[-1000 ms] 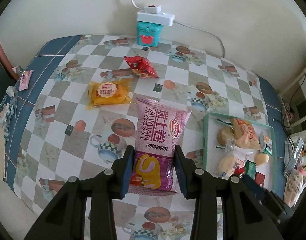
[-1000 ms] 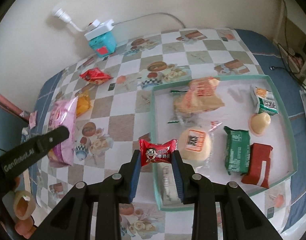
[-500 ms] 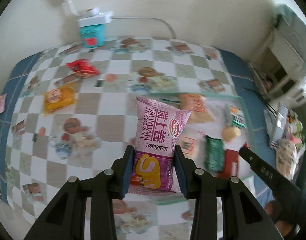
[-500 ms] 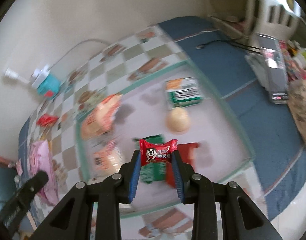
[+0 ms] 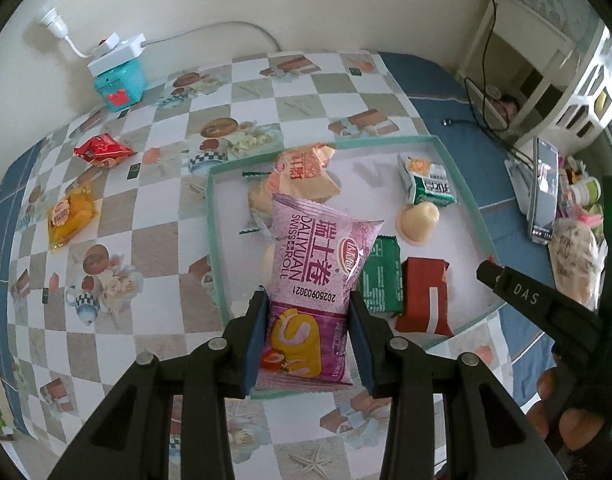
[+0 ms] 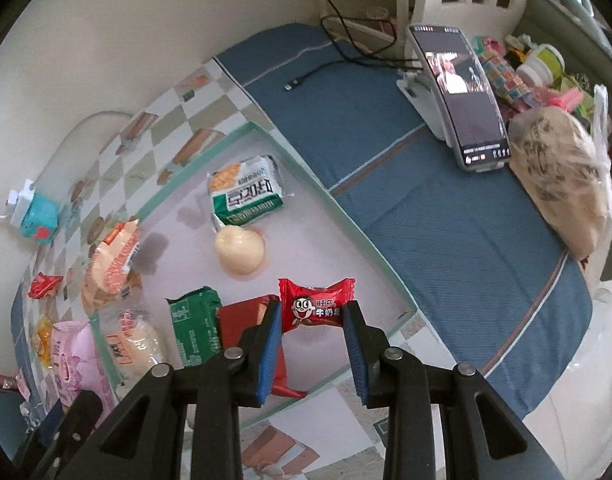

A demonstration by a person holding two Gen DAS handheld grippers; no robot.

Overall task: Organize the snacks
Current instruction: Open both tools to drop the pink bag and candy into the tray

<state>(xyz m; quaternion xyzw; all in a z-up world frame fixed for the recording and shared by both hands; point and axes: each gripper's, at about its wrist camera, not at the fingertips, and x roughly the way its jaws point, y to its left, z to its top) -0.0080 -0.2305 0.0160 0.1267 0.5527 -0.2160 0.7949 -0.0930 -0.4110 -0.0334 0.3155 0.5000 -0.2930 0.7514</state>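
While the left gripper [image 5: 308, 332] is clamping the lower part of the pink roll packet [image 5: 316, 280] and the right gripper [image 6: 312, 344] is pinching the small red candy [image 6: 316, 308] by its middle, you are carrying both loads above the near end of the green-rimmed tray [image 5: 211, 216]. Neither item is touching the tray floor, so you are probably in the placing step, with each load needing a bare spot.

Around the candy, the red packet [image 6: 241, 312] and the dark green packet [image 6: 193, 320] are lying side by side, while the pale round sweet [image 6: 239, 252] and the green-and-white cracker bag [image 6: 245, 196] are sitting farther in. The white floor to the right of the red packet looks free: aim there. Lower each load until it is nearly resting before you are parting the fingers, since a soft, puffed packet is likely to tip or slide onto its neighbours. The two grippers are working close together over one tray corner, so consider placing one at a time.

Outside the tray, a red snack bag [image 5: 101, 150] and an orange packet [image 5: 69, 212] are waiting on the checked tablecloth [image 5: 153, 240].
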